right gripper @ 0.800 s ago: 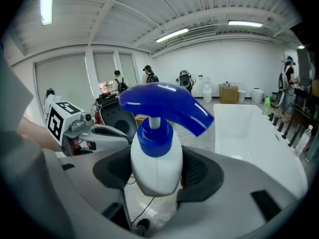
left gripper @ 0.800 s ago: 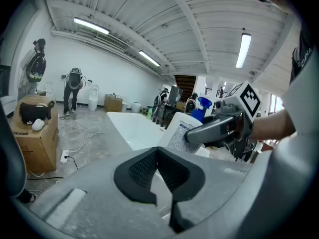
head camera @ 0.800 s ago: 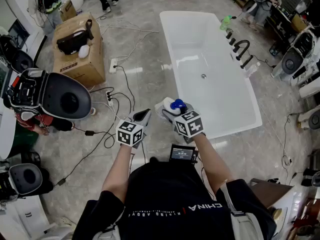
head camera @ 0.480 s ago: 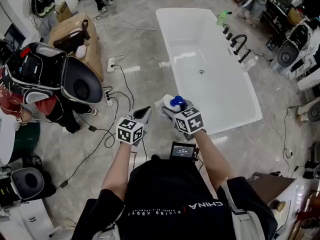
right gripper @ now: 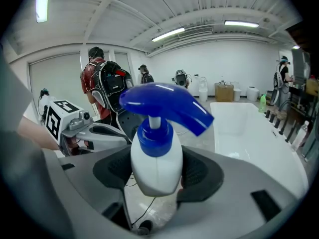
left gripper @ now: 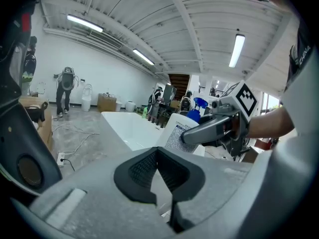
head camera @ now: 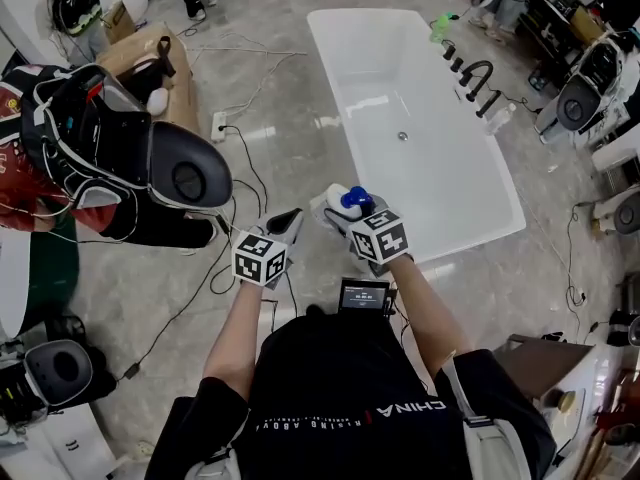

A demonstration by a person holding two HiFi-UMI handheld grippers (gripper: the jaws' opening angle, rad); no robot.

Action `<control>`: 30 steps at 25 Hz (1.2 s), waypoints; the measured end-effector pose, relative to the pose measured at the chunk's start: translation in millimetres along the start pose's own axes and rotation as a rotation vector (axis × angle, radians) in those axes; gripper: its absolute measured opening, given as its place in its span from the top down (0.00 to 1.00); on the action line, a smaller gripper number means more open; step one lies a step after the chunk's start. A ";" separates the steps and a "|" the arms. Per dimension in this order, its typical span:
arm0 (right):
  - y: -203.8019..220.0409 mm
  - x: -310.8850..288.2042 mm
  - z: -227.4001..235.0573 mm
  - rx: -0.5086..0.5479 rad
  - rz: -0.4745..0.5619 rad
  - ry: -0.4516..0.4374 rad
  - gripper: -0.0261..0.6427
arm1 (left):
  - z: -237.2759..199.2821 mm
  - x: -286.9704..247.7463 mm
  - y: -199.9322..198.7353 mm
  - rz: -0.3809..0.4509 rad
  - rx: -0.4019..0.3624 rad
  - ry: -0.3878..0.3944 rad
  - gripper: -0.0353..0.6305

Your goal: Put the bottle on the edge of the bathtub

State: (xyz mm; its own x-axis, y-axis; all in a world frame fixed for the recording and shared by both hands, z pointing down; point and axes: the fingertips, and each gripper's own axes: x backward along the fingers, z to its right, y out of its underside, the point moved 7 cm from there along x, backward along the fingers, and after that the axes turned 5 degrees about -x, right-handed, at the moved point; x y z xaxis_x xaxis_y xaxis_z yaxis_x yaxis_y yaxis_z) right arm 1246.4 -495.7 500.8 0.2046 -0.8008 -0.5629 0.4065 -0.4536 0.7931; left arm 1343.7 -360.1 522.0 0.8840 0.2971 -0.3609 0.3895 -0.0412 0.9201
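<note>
A white bottle (head camera: 343, 199) with a blue spray head stands upright between the jaws of my right gripper (head camera: 336, 211), whose pads press its sides. In the right gripper view the bottle (right gripper: 157, 166) fills the middle, with the gripper (right gripper: 157, 172) shut on its body. It hangs over the marble floor, short of the near left corner of the white bathtub (head camera: 466, 240). My left gripper (head camera: 285, 228) is just left of it, pads together and empty. The left gripper view shows those pads (left gripper: 157, 156) meeting, with the bottle (left gripper: 174, 131) and the bathtub (left gripper: 127, 128) beyond.
A person with a black backpack (head camera: 120, 158) bends over close on my left. A cardboard box (head camera: 150, 63) and floor cables (head camera: 250, 173) lie beyond. Black taps (head camera: 475, 83) and a green bottle (head camera: 440, 28) stand by the tub's far right side.
The person with the backpack has come closer from the left. Both grippers and the bottle keep almost the same place; the tub has slid slightly up in view.
</note>
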 end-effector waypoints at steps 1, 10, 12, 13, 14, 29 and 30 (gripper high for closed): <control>-1.1 -2.4 -0.2 -0.002 -0.001 0.000 0.55 | -2.9 -0.6 0.1 0.000 0.002 0.001 0.93; -23.4 -31.1 23.5 -0.020 -0.011 0.002 0.55 | -36.7 -28.5 -10.3 0.006 0.020 0.016 0.93; -30.8 -41.8 37.2 -0.020 -0.016 0.000 0.55 | -46.7 -42.2 -14.2 0.002 0.023 0.018 0.93; -35.8 -48.6 46.1 -0.020 -0.020 -0.001 0.55 | -53.3 -50.8 -16.9 -0.002 0.025 0.017 0.93; -42.0 -56.6 56.3 -0.020 -0.024 -0.004 0.55 | -61.1 -60.3 -20.3 -0.006 0.029 0.015 0.93; -171.7 -179.4 190.7 -0.009 -0.038 -0.053 0.55 | -202.3 -192.7 -100.0 -0.034 0.069 -0.057 0.93; -177.8 -183.6 197.2 -0.005 -0.037 -0.057 0.55 | -208.3 -197.7 -104.5 -0.032 0.069 -0.064 0.93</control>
State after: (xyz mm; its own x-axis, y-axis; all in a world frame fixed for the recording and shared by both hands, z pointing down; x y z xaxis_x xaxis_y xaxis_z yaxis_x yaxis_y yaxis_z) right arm 961.0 -345.2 509.1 0.1384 -0.8045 -0.5776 0.4177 -0.4814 0.7705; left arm 1074.3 -215.8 529.0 0.8847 0.2380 -0.4008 0.4327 -0.0994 0.8961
